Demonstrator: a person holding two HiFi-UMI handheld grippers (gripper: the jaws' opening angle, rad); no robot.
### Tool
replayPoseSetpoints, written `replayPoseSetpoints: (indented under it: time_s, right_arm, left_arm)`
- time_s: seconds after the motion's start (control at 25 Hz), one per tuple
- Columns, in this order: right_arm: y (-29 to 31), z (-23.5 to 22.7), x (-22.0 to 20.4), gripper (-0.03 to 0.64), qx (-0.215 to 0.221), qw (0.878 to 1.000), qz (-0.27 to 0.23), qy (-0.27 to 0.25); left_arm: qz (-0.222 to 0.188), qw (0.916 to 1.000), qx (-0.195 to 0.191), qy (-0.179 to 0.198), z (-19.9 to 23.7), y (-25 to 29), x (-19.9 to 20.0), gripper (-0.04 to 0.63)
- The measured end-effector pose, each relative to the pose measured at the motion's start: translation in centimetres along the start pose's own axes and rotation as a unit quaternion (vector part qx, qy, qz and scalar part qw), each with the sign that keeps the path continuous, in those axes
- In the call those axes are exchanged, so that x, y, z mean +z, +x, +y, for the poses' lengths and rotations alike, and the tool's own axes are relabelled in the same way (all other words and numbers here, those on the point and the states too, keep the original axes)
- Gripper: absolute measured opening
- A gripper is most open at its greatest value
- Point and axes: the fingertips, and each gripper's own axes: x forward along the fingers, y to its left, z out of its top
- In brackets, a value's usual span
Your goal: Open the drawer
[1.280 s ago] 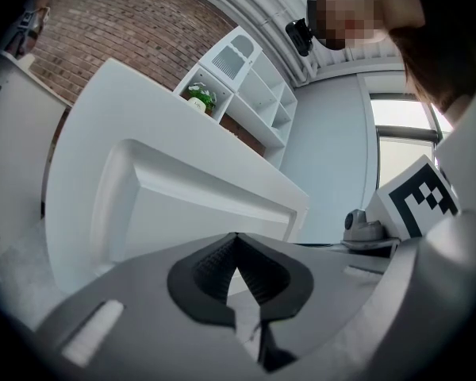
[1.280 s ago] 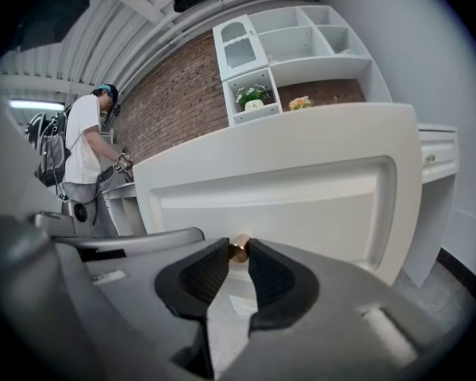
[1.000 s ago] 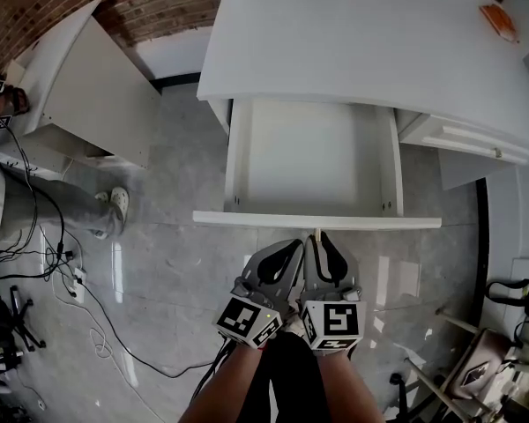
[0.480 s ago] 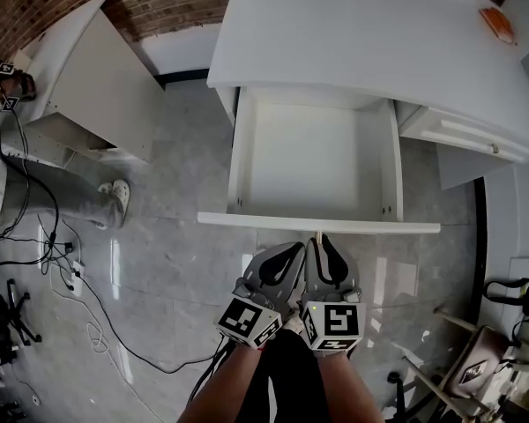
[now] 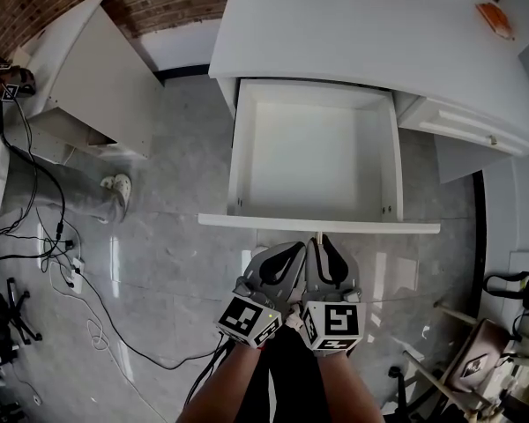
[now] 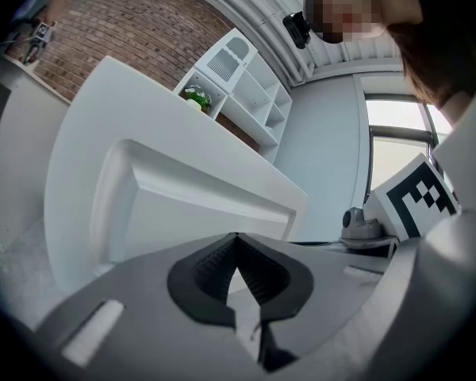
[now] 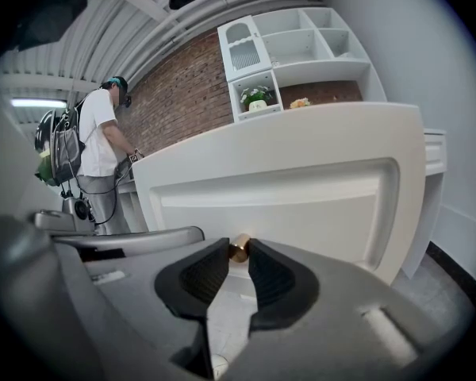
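Bench [image 5: 361, 33] in white carried the drawer [image 5: 313, 148], which stood well out toward the person, empty, its front panel crosswise just ahead of both tools. The right tool [image 5: 321, 247] gripped the brass knob [image 7: 239, 248] at the panel's middle, so any further pull ran straight back. The left tool [image 5: 291, 252], just beside it, was closed on nothing.

So the drawer [image 5: 313, 157] looks like smooth matt white painted board, its knob [image 7: 239, 248] is shiny brass-coloured metal, the floor [image 5: 159, 263] is glossy grey stone-look tile, the wall [image 5: 35, 7] rough red brick.
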Motion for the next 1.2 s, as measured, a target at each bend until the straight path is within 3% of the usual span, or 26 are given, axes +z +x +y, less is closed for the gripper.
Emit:
replayPoseSetpoints:
  time_s: [0.88, 1.2]
  right_arm:
    - [-0.9, 0.1, -0.5, 0.078, -0.012, 1.000, 0.009, 0.012]
    - [-1.7, 0.4, -1.2, 0.080, 0.004, 1.000, 0.014, 0.023]
  left_arm:
    - [0.010, 0.9999, 0.009, -0.005, -0.7, -1.2, -0.7, -0.001]
    - [0.014, 0.9999, 0.002, -0.001, -1.2, -1.3, -0.5, 0.002]
